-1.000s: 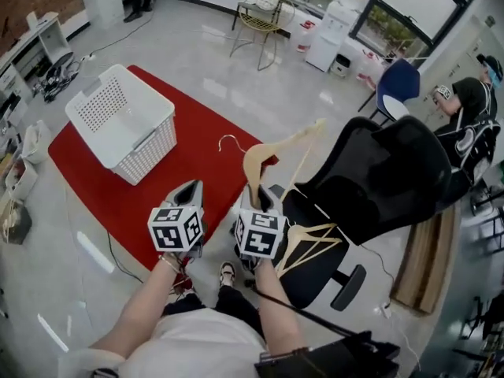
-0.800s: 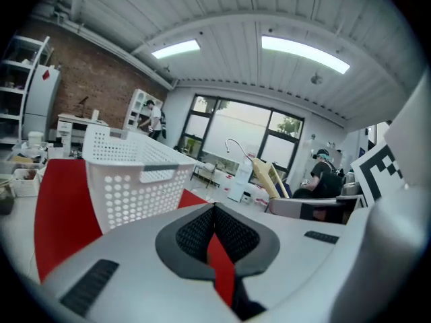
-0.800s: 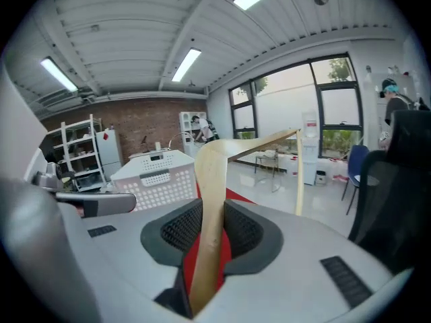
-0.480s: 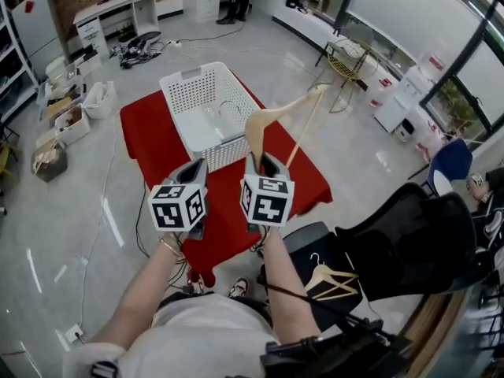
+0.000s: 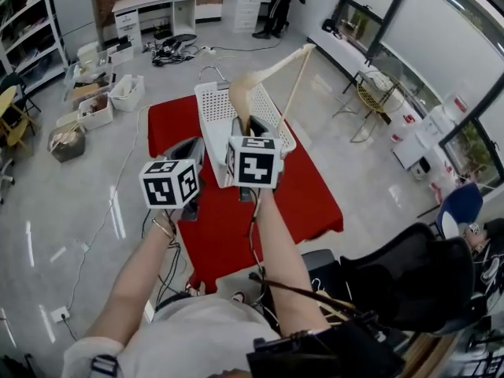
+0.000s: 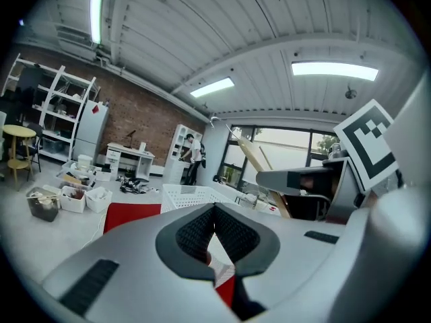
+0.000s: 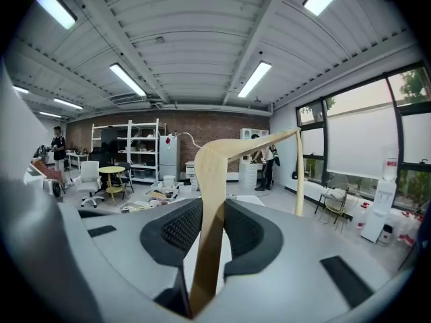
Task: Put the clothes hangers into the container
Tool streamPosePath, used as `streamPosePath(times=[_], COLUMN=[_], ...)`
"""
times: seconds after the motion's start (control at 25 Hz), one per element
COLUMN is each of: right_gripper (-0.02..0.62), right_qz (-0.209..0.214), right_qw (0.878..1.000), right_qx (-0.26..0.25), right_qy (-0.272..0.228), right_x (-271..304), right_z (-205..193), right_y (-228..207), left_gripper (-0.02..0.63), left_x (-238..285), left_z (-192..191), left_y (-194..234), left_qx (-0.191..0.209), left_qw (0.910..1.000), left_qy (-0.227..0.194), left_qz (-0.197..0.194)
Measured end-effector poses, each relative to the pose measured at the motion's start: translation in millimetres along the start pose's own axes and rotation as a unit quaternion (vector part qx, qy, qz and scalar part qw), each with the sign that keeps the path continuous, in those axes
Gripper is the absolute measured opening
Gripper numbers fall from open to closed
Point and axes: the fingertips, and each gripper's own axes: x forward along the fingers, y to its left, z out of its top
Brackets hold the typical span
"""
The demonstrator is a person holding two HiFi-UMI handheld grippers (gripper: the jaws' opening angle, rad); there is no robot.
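Right gripper (image 7: 207, 210) squeezed shut on a pale wooden clothes hanger (image 5: 264, 75), hanger sticking up past its tips, left gripper (image 6: 214, 208) closed and empty beside it, white plastic basket (image 5: 211, 109) ahead, below both grippers, on a red mat (image 5: 315, 199)

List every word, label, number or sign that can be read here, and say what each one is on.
No words or numbers are readable.
Left marker cube and right marker cube: black-and-white square patterns only, no letters.
Red tag on the white fridge: too small to read.
Red label on the white box by the window: too blurred to read.
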Motion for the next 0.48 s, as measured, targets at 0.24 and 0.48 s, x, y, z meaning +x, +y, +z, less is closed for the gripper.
streamPosePath(times=[0.24, 0.48], right_gripper=[0.106, 0.104], right_qz=[0.025, 0.036], right_qw=[1.000, 0.999], right_qx=[-0.012, -0.004], right_qy=[-0.012, 0.010], right_x=[36.9, 72.1], right_z=[32.8, 29.1], right_y=[16.7, 16.4], left_gripper=[0.000, 0.000], left_x=[14.8, 36.8], left_z=[26.9, 39.9], left_y=[25.0, 43.9], left_qx=[0.001, 0.005], left_qw=[0.9997, 0.9995], left_qy=[-0.016, -0.013], left_qz=[0.018, 0.030])
